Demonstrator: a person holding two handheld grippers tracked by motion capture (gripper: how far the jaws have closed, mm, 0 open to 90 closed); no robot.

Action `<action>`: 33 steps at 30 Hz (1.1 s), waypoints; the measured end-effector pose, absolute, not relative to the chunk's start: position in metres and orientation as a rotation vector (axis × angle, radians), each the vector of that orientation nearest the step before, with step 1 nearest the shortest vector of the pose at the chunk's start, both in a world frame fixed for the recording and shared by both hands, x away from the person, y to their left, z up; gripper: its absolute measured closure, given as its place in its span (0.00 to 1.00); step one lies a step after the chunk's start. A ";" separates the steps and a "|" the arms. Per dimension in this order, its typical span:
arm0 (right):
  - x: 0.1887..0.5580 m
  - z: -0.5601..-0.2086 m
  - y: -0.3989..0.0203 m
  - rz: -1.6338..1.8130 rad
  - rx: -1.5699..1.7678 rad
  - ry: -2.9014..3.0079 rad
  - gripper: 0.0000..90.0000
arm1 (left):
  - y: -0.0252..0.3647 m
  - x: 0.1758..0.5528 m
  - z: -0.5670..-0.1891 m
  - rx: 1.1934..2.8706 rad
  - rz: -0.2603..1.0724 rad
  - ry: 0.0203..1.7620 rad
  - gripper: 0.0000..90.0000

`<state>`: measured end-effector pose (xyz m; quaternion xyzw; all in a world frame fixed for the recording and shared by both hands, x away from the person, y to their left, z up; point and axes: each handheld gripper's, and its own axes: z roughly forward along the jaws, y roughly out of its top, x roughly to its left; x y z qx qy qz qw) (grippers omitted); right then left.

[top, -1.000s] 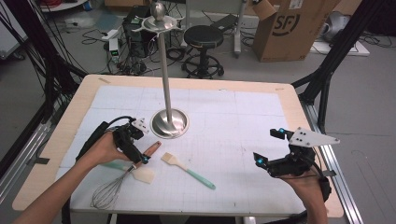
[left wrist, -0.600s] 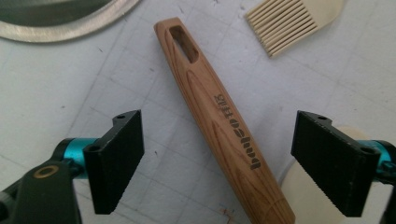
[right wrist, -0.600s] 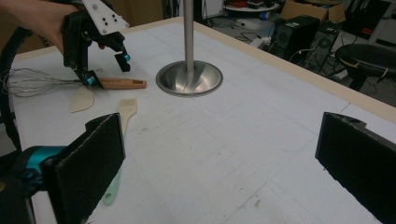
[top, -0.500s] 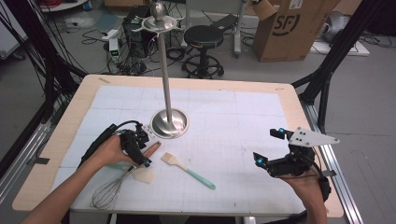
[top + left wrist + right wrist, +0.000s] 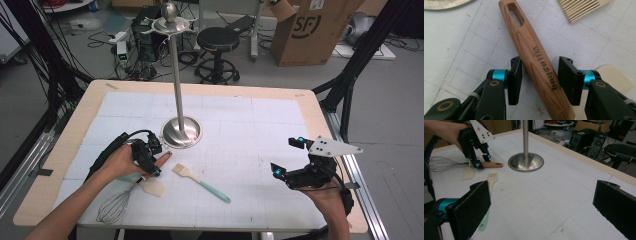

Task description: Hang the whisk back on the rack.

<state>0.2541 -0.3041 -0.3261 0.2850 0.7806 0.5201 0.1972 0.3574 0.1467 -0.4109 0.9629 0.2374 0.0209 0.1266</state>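
Observation:
A whisk with wire loops [image 5: 115, 207] and a wooden handle [image 5: 534, 55] lies on the white mat at the front left. My left gripper [image 5: 150, 167] points down over that handle [image 5: 490, 165]. In the left gripper view the handle runs between the jaws of the left gripper [image 5: 540, 75], which have just been closing. One pad is nearly at the wood and a small gap shows at the other. My right gripper [image 5: 285, 156] hovers wide open at the front right, and nothing lies between the jaws of this right gripper [image 5: 544, 202].
A cream spatula [image 5: 152, 188] lies beside the whisk. A pastry brush with a mint handle [image 5: 200, 182] rests near the middle front. A tall metal stand with a round base [image 5: 181, 131] rises just beyond the left hand. Bare mat [image 5: 260, 125] spreads across the middle and far side.
The left hand has edged down and slightly right onto the whisk's wooden handle. The right hand and its gripper have stayed in place.

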 end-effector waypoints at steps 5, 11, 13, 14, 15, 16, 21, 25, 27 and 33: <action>0.253 -0.325 -0.304 1.453 0.794 2.187 0.00 | 0.144 0.358 -0.410 2.821 0.072 0.741 0.65; 0.253 -0.325 -0.306 1.456 0.799 2.177 0.00 | 0.144 0.358 -0.409 2.844 0.080 0.723 0.72; 0.253 -0.324 -0.306 1.452 0.799 2.178 0.00 | 0.143 0.358 -0.408 2.852 0.106 0.719 0.74; 0.253 -0.324 -0.306 1.452 0.799 2.178 0.00 | 0.143 0.358 -0.408 2.852 0.106 0.719 0.76; 0.253 -0.324 -0.305 1.450 0.793 2.181 0.00 | 0.144 0.357 -0.408 2.859 0.111 0.715 0.77; 0.253 -0.324 -0.305 1.450 0.793 2.181 0.00 | 0.144 0.357 -0.408 2.859 0.111 0.715 0.77; 0.253 -0.324 -0.305 1.450 0.792 2.180 0.00 | 0.144 0.353 -0.407 2.884 0.161 0.639 0.78; 0.253 -0.324 -0.305 1.453 0.791 2.171 0.00 | 0.148 0.350 -0.401 2.860 0.147 0.550 0.78; 0.253 -0.324 -0.305 1.453 0.791 2.173 0.00 | 0.151 0.348 -0.396 2.836 0.148 0.519 0.78; 0.254 -0.324 -0.306 1.449 0.792 2.171 0.00 | 0.159 0.340 -0.373 2.733 0.150 0.455 0.78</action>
